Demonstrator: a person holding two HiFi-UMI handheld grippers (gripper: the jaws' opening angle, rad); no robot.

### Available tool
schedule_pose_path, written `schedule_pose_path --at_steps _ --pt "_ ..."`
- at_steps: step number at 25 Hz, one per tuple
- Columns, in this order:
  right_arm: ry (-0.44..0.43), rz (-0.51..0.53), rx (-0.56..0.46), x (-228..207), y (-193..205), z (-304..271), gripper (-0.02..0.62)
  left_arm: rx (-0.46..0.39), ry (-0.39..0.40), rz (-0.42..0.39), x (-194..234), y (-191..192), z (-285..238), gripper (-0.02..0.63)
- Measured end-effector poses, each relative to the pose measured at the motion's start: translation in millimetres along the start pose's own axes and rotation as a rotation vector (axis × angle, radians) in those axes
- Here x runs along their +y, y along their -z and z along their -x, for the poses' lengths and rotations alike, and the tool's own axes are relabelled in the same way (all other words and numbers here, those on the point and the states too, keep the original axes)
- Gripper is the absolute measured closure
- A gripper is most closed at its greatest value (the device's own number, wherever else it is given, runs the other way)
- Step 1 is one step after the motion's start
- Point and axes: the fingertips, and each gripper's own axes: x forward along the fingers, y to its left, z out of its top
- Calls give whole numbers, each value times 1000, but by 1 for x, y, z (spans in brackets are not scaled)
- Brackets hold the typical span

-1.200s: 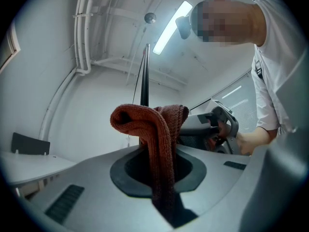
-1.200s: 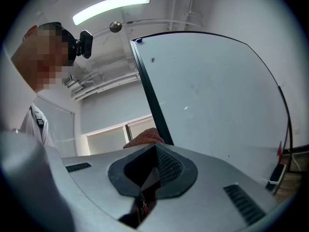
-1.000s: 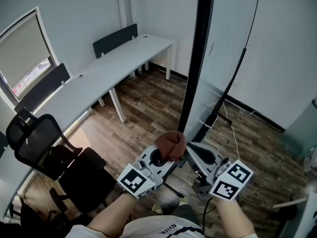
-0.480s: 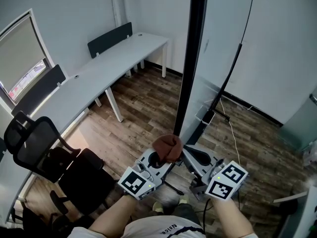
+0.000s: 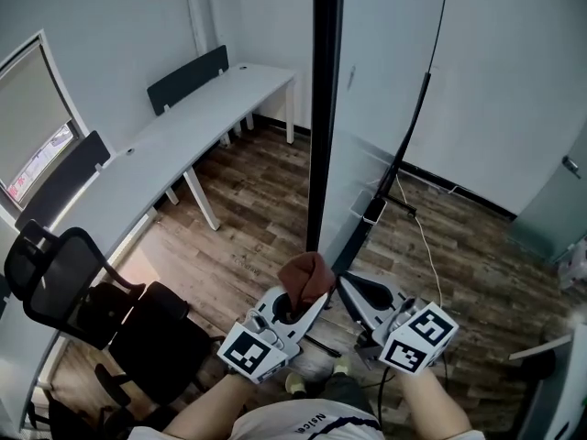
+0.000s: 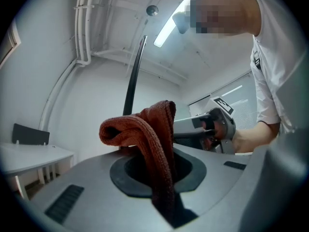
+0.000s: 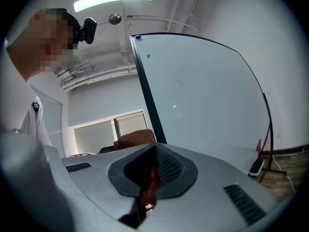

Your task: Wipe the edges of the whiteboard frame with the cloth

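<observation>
The whiteboard stands upright ahead, its black frame edge [image 5: 324, 108] running straight up the head view. A rust-brown cloth [image 5: 307, 278] bunches out of my left gripper [image 5: 310, 299], which is shut on it just in front of the frame's lower part. In the left gripper view the cloth [image 6: 145, 129] folds over the jaws, with the frame edge [image 6: 133, 76] rising behind. My right gripper [image 5: 347, 288] sits just right of the cloth, shut and holding nothing. The right gripper view shows the frame edge [image 7: 147, 95], the board's surface and the cloth [image 7: 136, 138] beyond.
A long white desk [image 5: 197, 117] runs along the left wall with black office chairs [image 5: 64, 273] beside it. The board's stand foot [image 5: 371, 214] and a cable [image 5: 424, 246] lie on the wood floor to the right. A window [image 5: 32, 136] is at far left.
The head view has swung so the black frame edge stands further left and more upright. Both grippers have shifted slightly left with it; the cloth stays in the left gripper.
</observation>
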Motion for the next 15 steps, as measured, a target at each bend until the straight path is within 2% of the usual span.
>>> schedule_pose_path --at_steps 5,11,15 --pt "62 -12 23 -11 13 18 591 -14 35 37 -24 -9 3 545" --pt "112 -41 7 -27 8 42 592 61 43 89 -44 -2 -5 545" --pt "121 -38 12 -40 0 61 592 56 53 100 -61 -6 -24 545"
